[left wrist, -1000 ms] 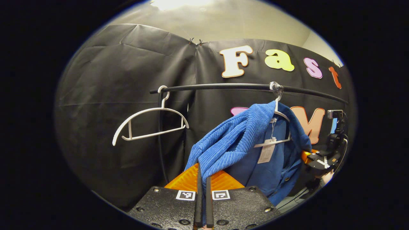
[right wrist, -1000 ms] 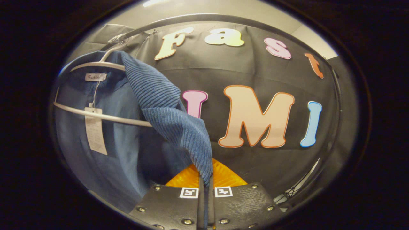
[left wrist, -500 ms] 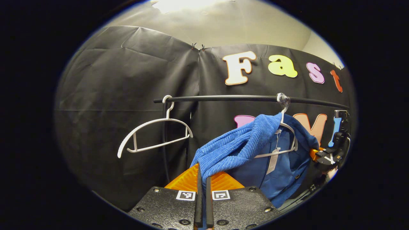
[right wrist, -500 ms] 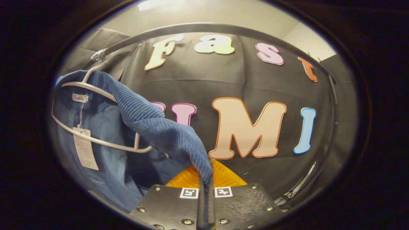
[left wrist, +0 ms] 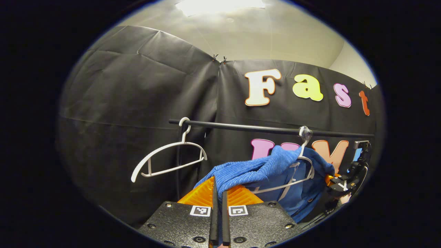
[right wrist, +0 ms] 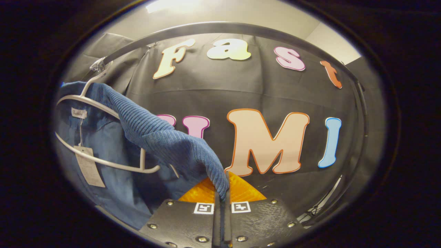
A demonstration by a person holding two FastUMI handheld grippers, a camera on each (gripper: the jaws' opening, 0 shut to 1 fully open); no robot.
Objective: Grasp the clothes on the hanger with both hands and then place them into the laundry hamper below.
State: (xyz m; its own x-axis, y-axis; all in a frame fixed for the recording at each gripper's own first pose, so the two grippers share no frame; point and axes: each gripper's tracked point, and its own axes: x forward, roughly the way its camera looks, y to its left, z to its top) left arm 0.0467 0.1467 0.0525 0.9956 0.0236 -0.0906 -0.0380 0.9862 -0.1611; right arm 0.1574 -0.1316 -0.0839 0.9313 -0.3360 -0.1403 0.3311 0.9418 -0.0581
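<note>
Blue ribbed garment point(left wrist: 248, 174) pinched between both grippers' closed fingers point(right wrist: 217, 220).

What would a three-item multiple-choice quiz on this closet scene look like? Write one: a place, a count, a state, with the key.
1. Where does the empty white hanger hang?
A. on the black rail
B. on the blue garment
C. in a gripper

2. How many white hangers are on the black rail?
A. one
B. two
C. four

3. What is the left gripper doing?
A. standing open, holding nothing
B. shut on the blue garment
C. shut on the rail

Key:
1 A, its hook loops over the rail.
2 B, the empty one and the hanger carrying the blue garment.
3 B, both fingers pinch a fold of ribbed blue cloth.
</note>
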